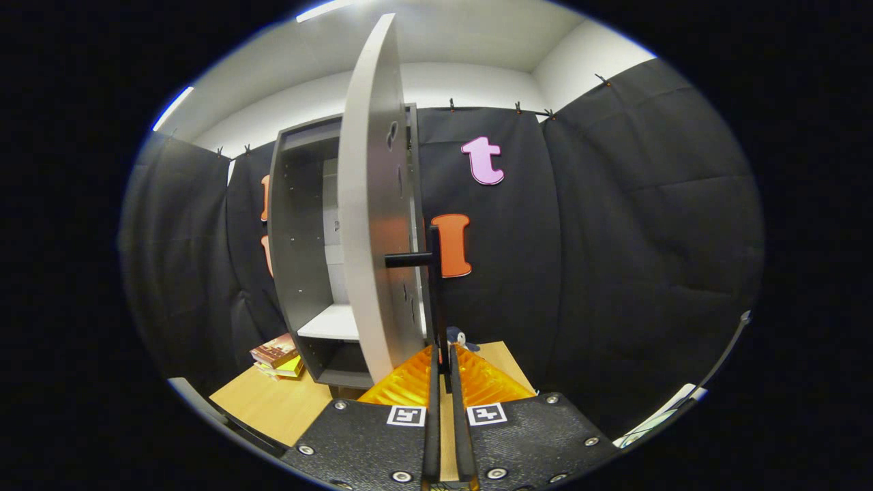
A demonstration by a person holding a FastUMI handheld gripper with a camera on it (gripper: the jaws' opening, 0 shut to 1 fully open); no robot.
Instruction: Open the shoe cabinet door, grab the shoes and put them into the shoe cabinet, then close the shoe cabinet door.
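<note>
The grey shoe cabinet (300,239) stands on the wooden table (273,406) with its interior open to view and a white shelf (331,322) inside. Its pale door (372,218) is swung wide open and I see it almost edge-on. A black bar handle (434,273) juts from the door on a short post. My gripper (442,358) is shut on the lower part of that handle, with the fingers pressed close together. Just beyond the fingertips a small blue and white thing (465,337), perhaps a shoe, peeks out, mostly hidden.
A small stack of books (278,356) lies on the table left of the cabinet's foot. The black booth cloth hangs close behind and to the right of the cabinet. A pale edge (665,409) runs along the far right.
</note>
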